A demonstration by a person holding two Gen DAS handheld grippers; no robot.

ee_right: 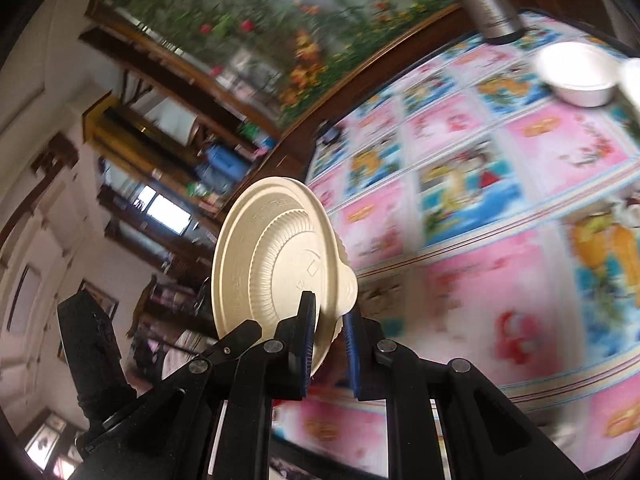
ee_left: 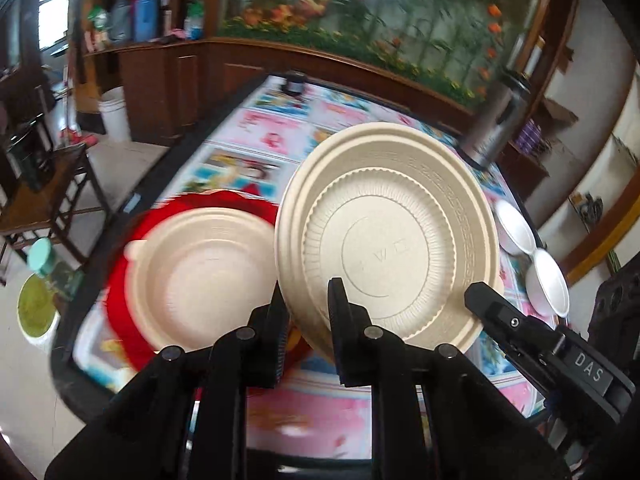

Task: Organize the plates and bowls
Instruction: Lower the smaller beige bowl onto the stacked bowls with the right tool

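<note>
A: Left wrist view – beige plate [ee_left: 384, 240] fills the centre, tilted up, ridged underside toward the lens. Left of it, a beige bowl [ee_left: 200, 268] sitting in a red basin [ee_left: 120, 292] on the table [ee_left: 320, 412] with its cartoon cloth. Not visible from the other side at all.

B: Confirmed. Right wrist view shows the same plate nearly edge-on, off the cloth, with a long stretch of bare pink and blue cloth beyond. No basin, no second beige piece.

A: Two small white bowls [ee_left: 548, 284] side by side near the right table edge, steel flask [ee_left: 500, 120] behind them. Both bowls whole here.

B: Only one seen whole from here, the other cut to a sliver at the frame edge. Flask cut off at the top. Much blur.

A: Left gripper [ee_left: 308, 320] – narrow gap, lower-left rim of the plate running between the fingers [ee_left: 340, 312], nipped there.

B: Right gripper [ee_right: 328, 332] – also nearly closed, clamped on the plate's rim; one pad on the ridged underside, the blue-edged one on the inner face. Tip of it seen from the left view too, touching the lower-right rim.

A: Held at two rim points, then. Nothing else touched by either.
</note>
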